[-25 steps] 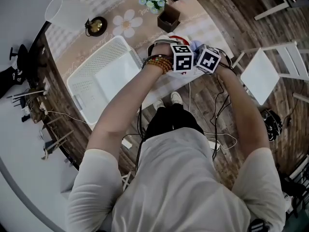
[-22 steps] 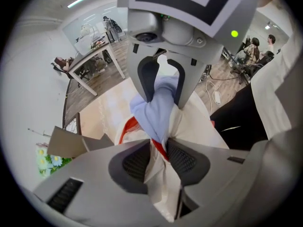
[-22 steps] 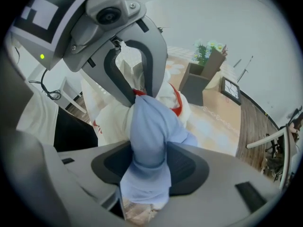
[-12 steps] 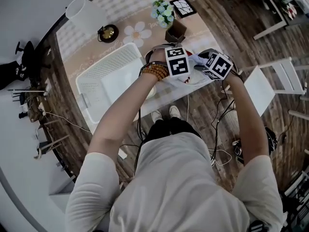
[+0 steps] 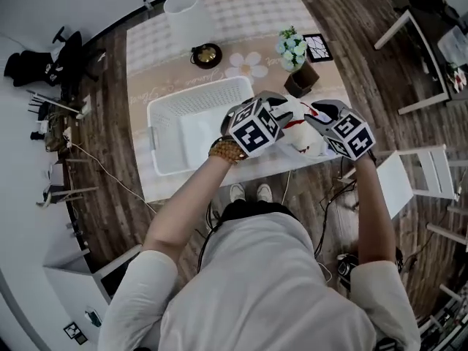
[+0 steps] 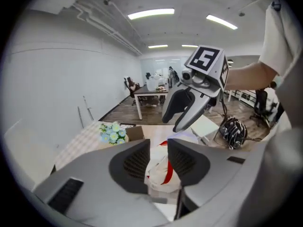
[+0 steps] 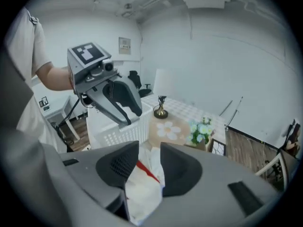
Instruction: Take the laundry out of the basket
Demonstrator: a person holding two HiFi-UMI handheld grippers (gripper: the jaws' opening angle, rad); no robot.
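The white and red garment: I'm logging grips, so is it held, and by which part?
Both: left gripper and right gripper, jaws closing, each pinch a bunched fold of the garment at its red stripe.

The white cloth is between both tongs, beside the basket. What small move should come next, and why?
Probably lower the white cloth onto the table: the left tongs and right tongs are closing with it between them, and it hangs outside the basket.
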